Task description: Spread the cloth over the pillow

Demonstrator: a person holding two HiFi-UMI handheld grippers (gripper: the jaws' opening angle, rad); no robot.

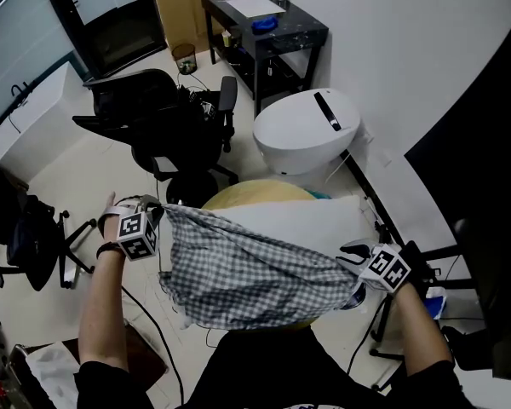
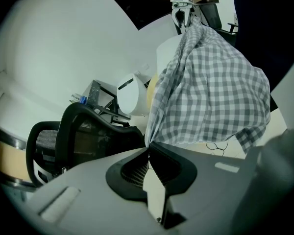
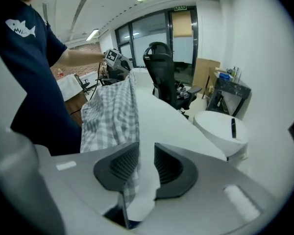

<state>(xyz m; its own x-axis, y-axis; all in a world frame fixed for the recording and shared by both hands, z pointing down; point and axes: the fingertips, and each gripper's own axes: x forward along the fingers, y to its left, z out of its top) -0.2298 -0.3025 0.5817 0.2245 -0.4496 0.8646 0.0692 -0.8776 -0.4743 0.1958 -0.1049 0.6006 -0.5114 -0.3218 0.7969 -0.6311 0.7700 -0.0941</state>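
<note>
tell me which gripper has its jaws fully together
The left gripper: its jaws meet on the cloth corner; the right gripper has them apart around cloth and pillow edge.

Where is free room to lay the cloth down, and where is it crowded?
Free: the far strip of the pillow, between the edge of the cloth and the white round unit. The floor left of the chair is bare too. Crowded: the left side, where the chair stands close to the cloth.
</note>
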